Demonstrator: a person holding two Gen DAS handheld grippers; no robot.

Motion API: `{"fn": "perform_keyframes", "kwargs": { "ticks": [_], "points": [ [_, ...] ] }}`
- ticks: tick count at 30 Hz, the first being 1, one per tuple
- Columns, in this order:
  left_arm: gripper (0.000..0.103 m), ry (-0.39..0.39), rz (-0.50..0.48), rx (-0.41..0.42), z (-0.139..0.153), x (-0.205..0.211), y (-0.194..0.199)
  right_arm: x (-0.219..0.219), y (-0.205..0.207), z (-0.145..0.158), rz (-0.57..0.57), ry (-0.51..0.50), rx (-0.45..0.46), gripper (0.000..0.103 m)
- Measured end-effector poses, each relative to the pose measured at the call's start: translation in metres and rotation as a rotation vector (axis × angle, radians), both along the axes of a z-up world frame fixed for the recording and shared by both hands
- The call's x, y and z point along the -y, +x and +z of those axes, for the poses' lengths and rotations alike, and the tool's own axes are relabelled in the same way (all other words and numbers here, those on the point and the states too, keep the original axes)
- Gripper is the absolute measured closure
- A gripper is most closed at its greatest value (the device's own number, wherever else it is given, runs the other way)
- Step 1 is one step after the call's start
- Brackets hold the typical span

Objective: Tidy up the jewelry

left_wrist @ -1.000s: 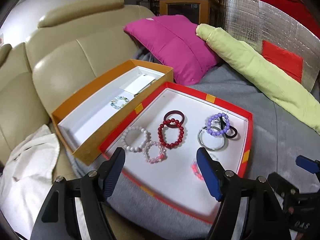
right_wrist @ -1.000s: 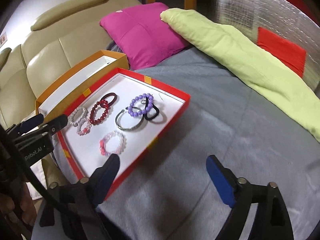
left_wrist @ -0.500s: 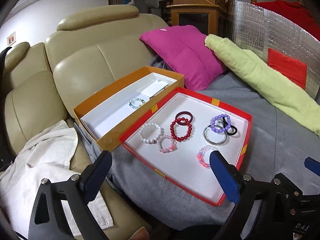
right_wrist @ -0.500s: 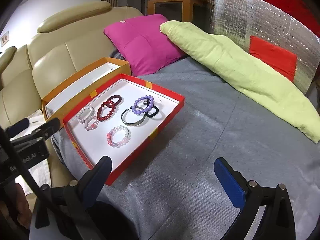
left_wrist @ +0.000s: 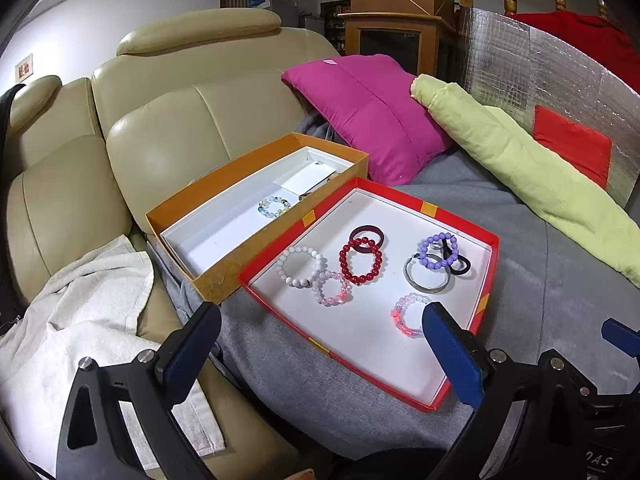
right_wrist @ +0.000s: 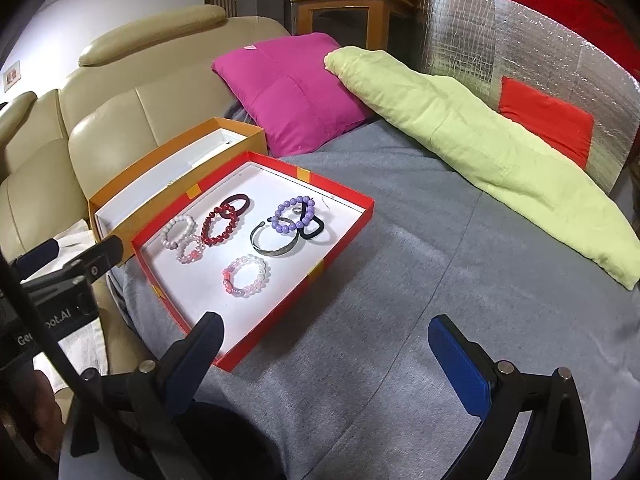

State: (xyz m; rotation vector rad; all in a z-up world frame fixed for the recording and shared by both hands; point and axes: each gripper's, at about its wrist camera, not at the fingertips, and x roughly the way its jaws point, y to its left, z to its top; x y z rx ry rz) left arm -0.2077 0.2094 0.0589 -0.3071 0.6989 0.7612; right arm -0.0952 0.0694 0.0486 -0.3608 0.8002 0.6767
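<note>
Where left-wrist view reaches: pale bracelet (left_wrist: 274, 205)

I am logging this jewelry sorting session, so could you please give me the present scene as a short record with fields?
surface: grey blanket on a beige sofa
red tray: seven bracelets plus a black hair tie
orange box: one pale beaded bracelet
box position: beside the red tray, touching it
left gripper: open, holding nothing
right gripper: open, holding nothing
</note>
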Motion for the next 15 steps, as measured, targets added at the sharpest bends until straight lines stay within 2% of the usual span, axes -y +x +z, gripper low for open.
{"fn": "perform_keyframes", "kwargs": {
  "ticks": [15],
  "points": [
    [0.002,0.020,-0.038,0.005,0.005,0.005,0.002,-0.011,0.002,0.002,0.011,0.001,0.002,0.000]
  ]
}}
